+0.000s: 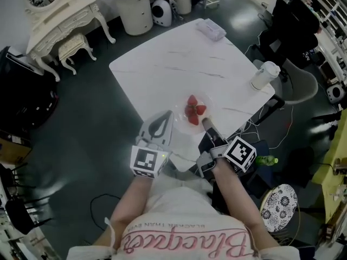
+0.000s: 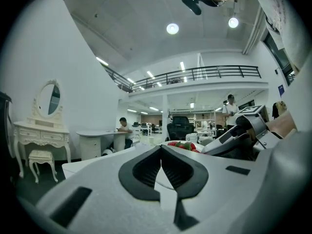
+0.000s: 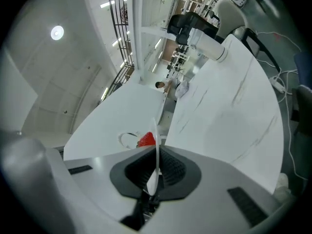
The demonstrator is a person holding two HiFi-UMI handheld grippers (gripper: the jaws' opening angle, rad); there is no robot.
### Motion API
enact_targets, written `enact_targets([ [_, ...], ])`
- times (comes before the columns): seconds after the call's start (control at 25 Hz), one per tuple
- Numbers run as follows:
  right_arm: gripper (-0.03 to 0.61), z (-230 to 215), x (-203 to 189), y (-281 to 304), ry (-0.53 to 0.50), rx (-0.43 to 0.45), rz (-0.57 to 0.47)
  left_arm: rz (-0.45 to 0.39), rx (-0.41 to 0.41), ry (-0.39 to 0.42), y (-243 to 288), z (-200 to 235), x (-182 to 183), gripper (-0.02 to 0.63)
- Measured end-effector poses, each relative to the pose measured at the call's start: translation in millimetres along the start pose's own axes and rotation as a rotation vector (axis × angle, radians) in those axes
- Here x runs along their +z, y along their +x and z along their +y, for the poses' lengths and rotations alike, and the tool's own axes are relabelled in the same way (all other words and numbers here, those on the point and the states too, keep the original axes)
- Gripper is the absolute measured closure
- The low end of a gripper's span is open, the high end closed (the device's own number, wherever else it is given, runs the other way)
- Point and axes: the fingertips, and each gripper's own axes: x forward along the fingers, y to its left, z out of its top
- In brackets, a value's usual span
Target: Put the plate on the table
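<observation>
A clear plate (image 1: 180,118) with red strawberries (image 1: 193,111) sits over the near edge of the white marble table (image 1: 179,64). My right gripper (image 1: 206,122) is shut on the plate's near right rim. In the right gripper view the thin rim (image 3: 156,130) stands edge-on between the pads of that gripper (image 3: 157,147), with a strawberry (image 3: 146,140) just beyond. My left gripper (image 1: 166,114) lies at the plate's left side, and its jaw tips (image 2: 161,152) meet. The strawberries (image 2: 184,146) show just past them, to the right. I cannot tell whether it grips the rim.
A clear box (image 1: 211,30) lies at the table's far corner. A white jug (image 1: 264,75) stands at its right edge. A grey chair (image 1: 301,83) and cables are to the right. A cream vanity (image 1: 59,15) and stool (image 1: 76,47) stand at the far left.
</observation>
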Motion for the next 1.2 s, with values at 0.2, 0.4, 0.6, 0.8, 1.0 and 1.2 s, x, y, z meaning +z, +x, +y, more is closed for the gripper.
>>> enact_targets([
  [0.2, 0.568, -14.4, 13.3, 23.5, -0.018, -0.008, -0.004, 0.019, -0.014, 0.009, 24.9, 10.1, -5.8, 0.609],
  [0.4, 0.568, -33.2, 20.1, 48.8, -0.015, -0.055, -0.006, 0.058, -0.054, 0.007, 48.8, 21.6, -21.0, 0.609],
  [0.6, 0.568, -54.0, 20.1, 73.8, -0.036, -0.109, 0.013, 0.101, -0.098, -0.008, 74.2, 36.1, -40.7, 0.609],
  [0.8, 0.568, -79.1, 22.2, 99.8, -0.051, -0.178, 0.022, 0.15, -0.13, -0.023, 98.8, 53.2, -62.3, 0.609],
  [1.0, 0.568, -105.6, 29.9, 122.0, -0.069, -0.248, 0.044, 0.196, -0.155, -0.043, 122.5, 64.2, -83.9, 0.609],
  [1.2, 0.568, -124.8, 32.3, 134.1, -0.112, -0.31, 0.073, 0.231, -0.172, -0.072, 136.3, 69.1, -103.4, 0.609],
])
